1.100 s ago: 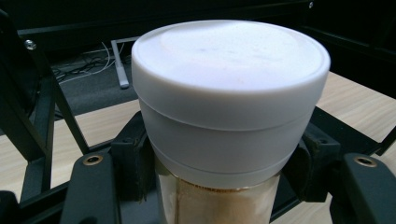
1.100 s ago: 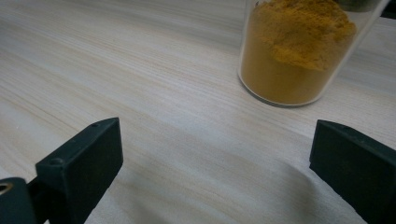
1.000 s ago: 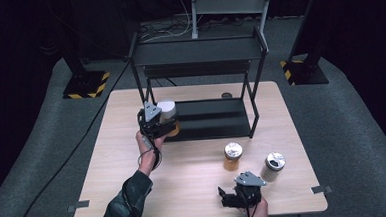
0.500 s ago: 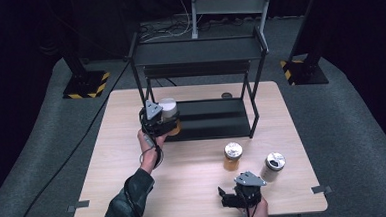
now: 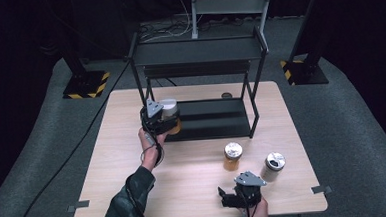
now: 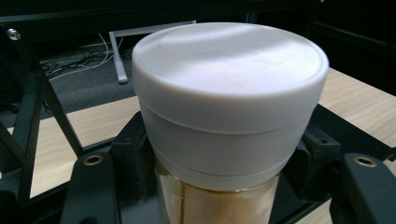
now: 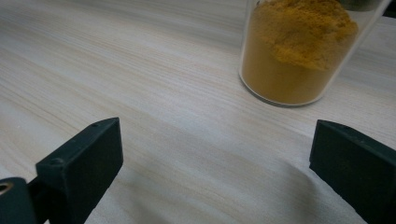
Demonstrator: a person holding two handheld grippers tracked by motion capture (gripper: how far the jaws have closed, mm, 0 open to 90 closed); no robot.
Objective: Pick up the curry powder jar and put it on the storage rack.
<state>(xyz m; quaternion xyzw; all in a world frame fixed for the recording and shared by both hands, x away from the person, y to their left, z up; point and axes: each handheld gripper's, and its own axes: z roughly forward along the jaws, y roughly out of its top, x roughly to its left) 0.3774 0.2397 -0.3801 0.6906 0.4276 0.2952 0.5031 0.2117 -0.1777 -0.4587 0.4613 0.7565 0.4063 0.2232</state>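
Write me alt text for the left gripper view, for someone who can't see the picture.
A white-lidded jar of brownish powder stands close up, clamped between the left gripper's two black jaws. Behind it are the black legs of a metal shelf rack, the light wooden table, and cables on a grey floor.

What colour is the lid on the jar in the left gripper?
White, plain, with no pattern. The lid shows best in the left gripper view, on the jar of brownish powder.
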